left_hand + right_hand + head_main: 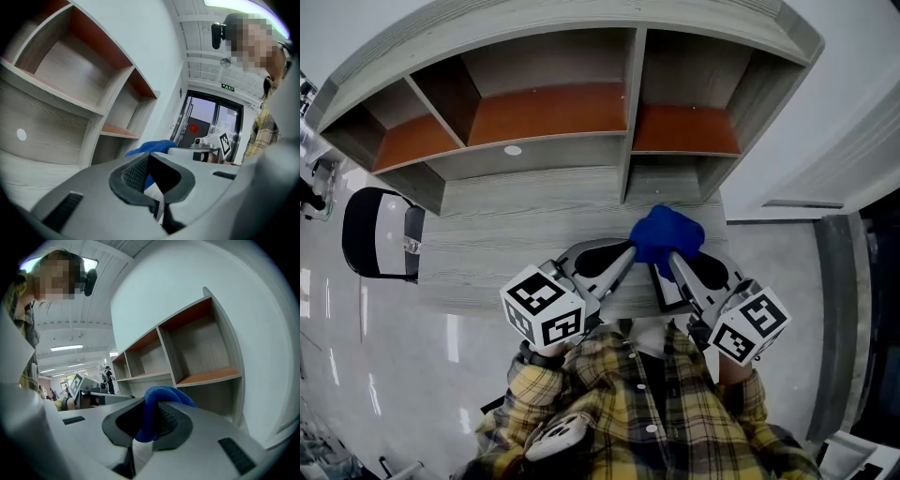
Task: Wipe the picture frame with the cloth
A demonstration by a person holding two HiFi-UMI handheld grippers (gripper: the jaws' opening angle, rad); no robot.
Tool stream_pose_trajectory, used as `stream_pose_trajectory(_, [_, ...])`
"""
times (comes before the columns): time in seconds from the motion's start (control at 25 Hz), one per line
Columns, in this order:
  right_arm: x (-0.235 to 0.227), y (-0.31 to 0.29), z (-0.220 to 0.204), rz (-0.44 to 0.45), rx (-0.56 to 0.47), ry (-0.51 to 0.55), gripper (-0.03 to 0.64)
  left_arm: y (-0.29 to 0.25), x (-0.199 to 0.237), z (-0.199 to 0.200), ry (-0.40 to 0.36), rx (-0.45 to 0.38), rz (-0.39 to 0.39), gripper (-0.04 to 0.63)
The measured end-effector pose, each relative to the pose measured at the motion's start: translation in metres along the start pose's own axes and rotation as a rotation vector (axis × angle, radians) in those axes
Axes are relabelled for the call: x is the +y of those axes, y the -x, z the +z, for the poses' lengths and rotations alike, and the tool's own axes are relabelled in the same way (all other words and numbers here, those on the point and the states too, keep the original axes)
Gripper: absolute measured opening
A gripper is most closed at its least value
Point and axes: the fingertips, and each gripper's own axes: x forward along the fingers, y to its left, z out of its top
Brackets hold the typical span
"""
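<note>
A blue cloth (pixel 666 231) is bunched over the top of a small dark-edged picture frame (pixel 668 289), held above the desk in front of my chest. My right gripper (pixel 674 256) is shut on the cloth (pixel 161 394), which loops up out of its jaws (pixel 140 437). My left gripper (pixel 626 255) comes in from the left and is shut on the frame's dark edge (pixel 165 176), with the cloth (pixel 150 146) showing just behind it. The frame's upper part is hidden under the cloth.
A grey wooden desk (pixel 516 234) carries an open shelf unit (pixel 553 112) with orange-brown boards along its back. A black and white chair (pixel 380 232) stands to the left. A white wall lies on the right.
</note>
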Motion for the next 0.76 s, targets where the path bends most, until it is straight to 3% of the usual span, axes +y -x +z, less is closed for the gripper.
stream_pose_trajectory(0.56, [0.005, -0.007, -0.008, -0.008, 0.001, -0.024, 0.048, 0.01, 0.017, 0.001, 0.007, -0.01, 0.02, 0.005])
stream_pose_trajectory(0.76, [0.001, -0.009, -0.002, -0.013, -0.015, -0.015, 0.048, 0.005, 0.026, 0.012, -0.052, 0.001, -0.01, 0.005])
